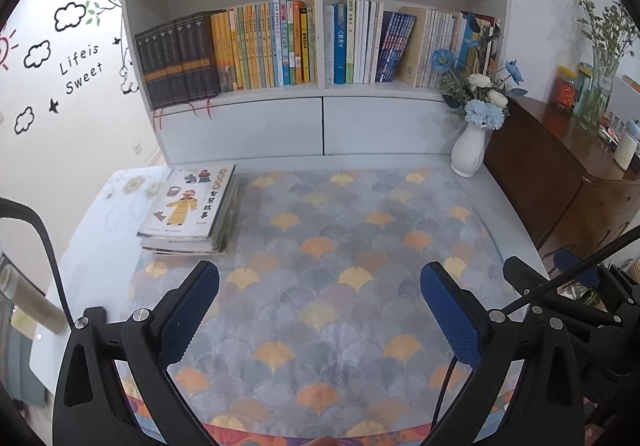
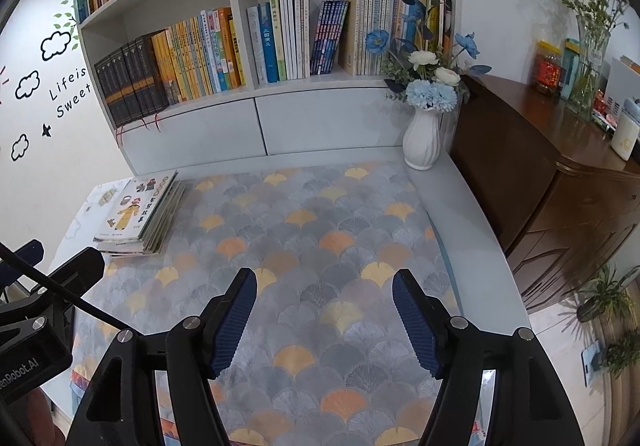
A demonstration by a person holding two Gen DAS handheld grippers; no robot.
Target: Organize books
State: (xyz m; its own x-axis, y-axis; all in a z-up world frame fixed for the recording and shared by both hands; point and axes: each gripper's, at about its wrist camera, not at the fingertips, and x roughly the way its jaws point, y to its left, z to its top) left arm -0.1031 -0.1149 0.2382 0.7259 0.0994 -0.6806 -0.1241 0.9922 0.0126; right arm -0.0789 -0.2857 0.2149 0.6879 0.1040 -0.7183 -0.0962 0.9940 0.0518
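A stack of thin picture books (image 1: 192, 209) (image 2: 138, 215) lies flat at the far left of the table, a white cover with cartoon figures on top. My left gripper (image 1: 320, 282) is open above the patterned mat, nothing between its blue pads. My right gripper (image 2: 324, 288) is also open and empty, to the right of the left one; its black frame shows at the right edge of the left wrist view. Both point down at the mat, well short of the stack. Behind the table the white bookshelf (image 1: 316, 29) (image 2: 240, 25) holds rows of upright books.
A white vase of blue and white flowers (image 1: 470, 149) (image 2: 422, 137) stands at the table's back right corner. A dark wooden sideboard (image 1: 568, 173) (image 2: 560, 181) with jars and bottles adjoins the table on the right. A fan-patterned mat (image 1: 340, 258) covers the table.
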